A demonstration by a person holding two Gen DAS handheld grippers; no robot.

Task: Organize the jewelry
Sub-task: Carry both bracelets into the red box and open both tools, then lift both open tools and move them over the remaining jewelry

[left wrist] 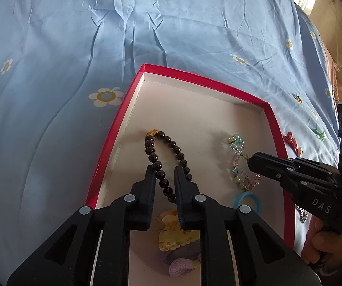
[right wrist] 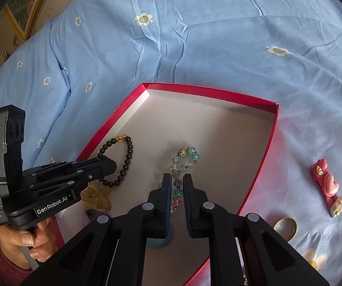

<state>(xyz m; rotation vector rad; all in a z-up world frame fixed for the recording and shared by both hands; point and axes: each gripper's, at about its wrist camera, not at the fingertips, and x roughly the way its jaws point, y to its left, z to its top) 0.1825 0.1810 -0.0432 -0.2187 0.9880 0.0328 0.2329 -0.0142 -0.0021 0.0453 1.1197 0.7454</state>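
A shallow red box [left wrist: 209, 81] [right wrist: 209, 89] with a white floor lies on a blue flowered bedsheet. A black bead bracelet [left wrist: 150, 150] [right wrist: 129, 152] with a yellow charm rests on its floor. My left gripper [left wrist: 163, 166] [right wrist: 110, 164] straddles its near end, jaws slightly open, pads clear of the beads. A pale crystal bracelet [left wrist: 236, 143] [right wrist: 187, 155] lies to the right. My right gripper [right wrist: 177, 175] [left wrist: 251, 160] stands over its near part, jaws narrowly open with beads between them.
Also in the box are a yellow hair claw [left wrist: 171, 236] [right wrist: 97, 195], a blue ring [left wrist: 247, 200] and a purple scrunchie [left wrist: 180, 262]. On the sheet right of the box lie a pink hair clip [right wrist: 328, 188] [left wrist: 292, 143] and a gold ring [right wrist: 285, 226].
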